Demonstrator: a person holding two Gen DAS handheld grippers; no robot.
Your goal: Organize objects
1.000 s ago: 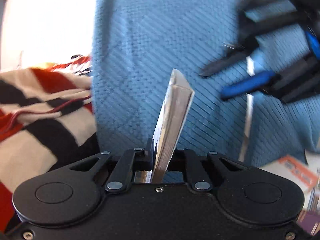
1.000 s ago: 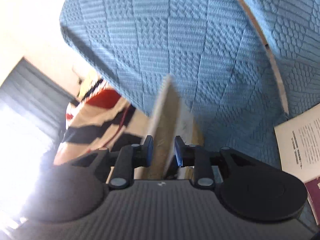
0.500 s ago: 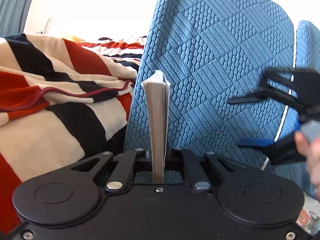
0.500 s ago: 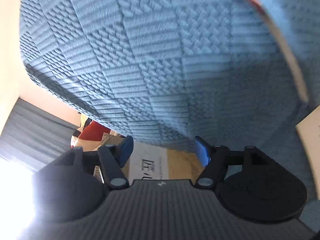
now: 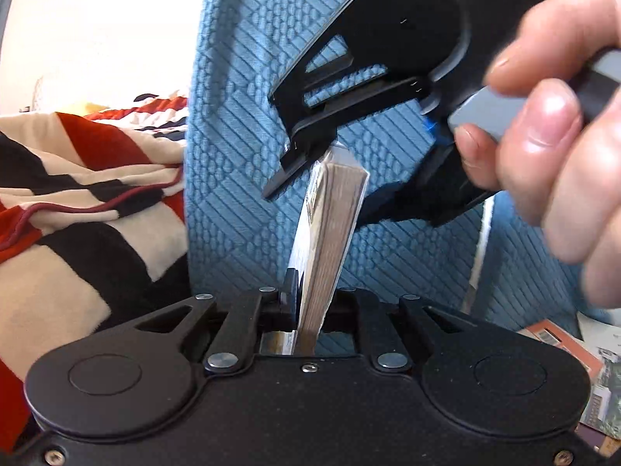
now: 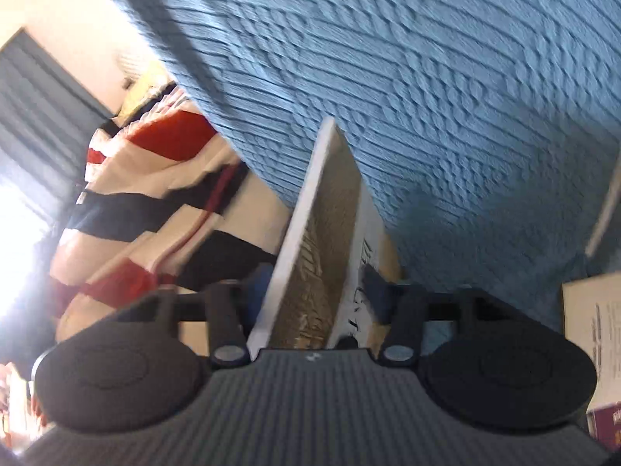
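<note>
My left gripper (image 5: 306,303) stays clamped on the book (image 5: 330,233). My right gripper (image 6: 310,291) has returned, jaws closing around its top edge, so a handover looks near.

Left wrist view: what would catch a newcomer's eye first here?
A thin book stands on edge at centre, clamped low by the left gripper, while the right gripper closes its fingers around the book's top edge. A hand fills the right side. Behind: a blue textured cushion and a striped blanket.

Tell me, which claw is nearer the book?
Left. The left claw is shut on the book at its near end; the right claw straddles its far end, jaws closing.
</note>
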